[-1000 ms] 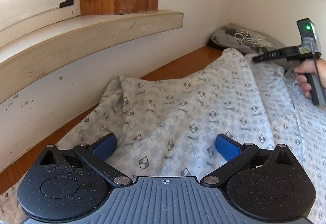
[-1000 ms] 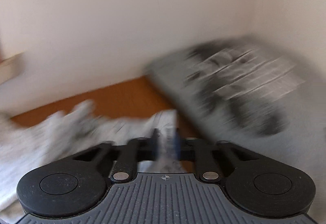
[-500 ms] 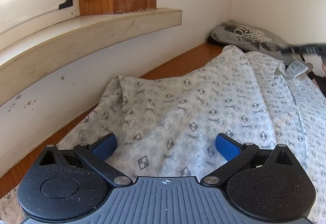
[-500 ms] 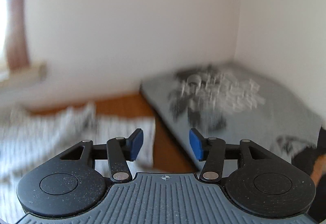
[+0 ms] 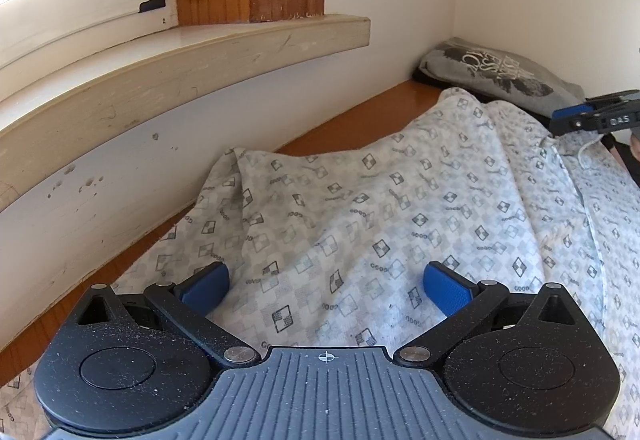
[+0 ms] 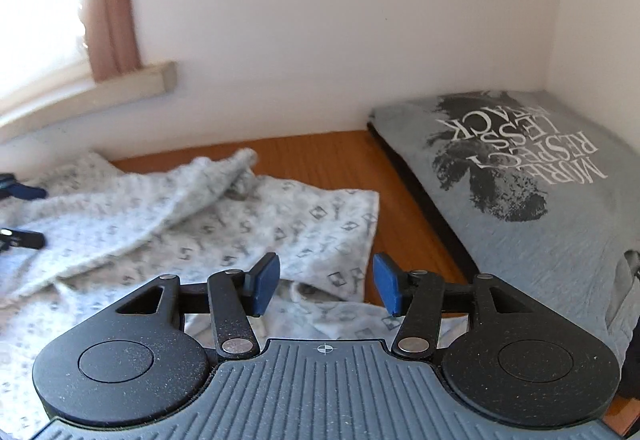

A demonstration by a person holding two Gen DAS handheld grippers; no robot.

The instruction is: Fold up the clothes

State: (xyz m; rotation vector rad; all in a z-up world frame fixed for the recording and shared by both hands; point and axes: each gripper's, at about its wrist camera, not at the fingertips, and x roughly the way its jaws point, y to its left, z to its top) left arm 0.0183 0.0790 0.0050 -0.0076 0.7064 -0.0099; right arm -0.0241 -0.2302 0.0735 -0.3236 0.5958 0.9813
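Note:
A white patterned garment (image 5: 380,208) lies rumpled across a wooden table (image 5: 360,120). My left gripper (image 5: 326,282) stands wide open low over its near end, nothing between the blue pads. In the right wrist view the same garment (image 6: 200,216) spreads left, one fold humped near the wall. My right gripper (image 6: 326,284) is open just above the garment's corner, holding nothing. It shows in the left wrist view as the right gripper (image 5: 588,118) at the far right edge. The left gripper's fingers (image 6: 20,192) peek in at the left edge of the right wrist view.
A folded grey printed T-shirt (image 6: 520,176) on a dark garment lies in the wall corner, also visible as the grey T-shirt (image 5: 500,72). A pale window sill (image 5: 180,68) juts over the table on the left. White walls close two sides.
My right gripper let go of the garment's edge, opened, then swung left and lowered over the garment's corner. The lifted cloth dropped flatter. The left gripper stayed put.

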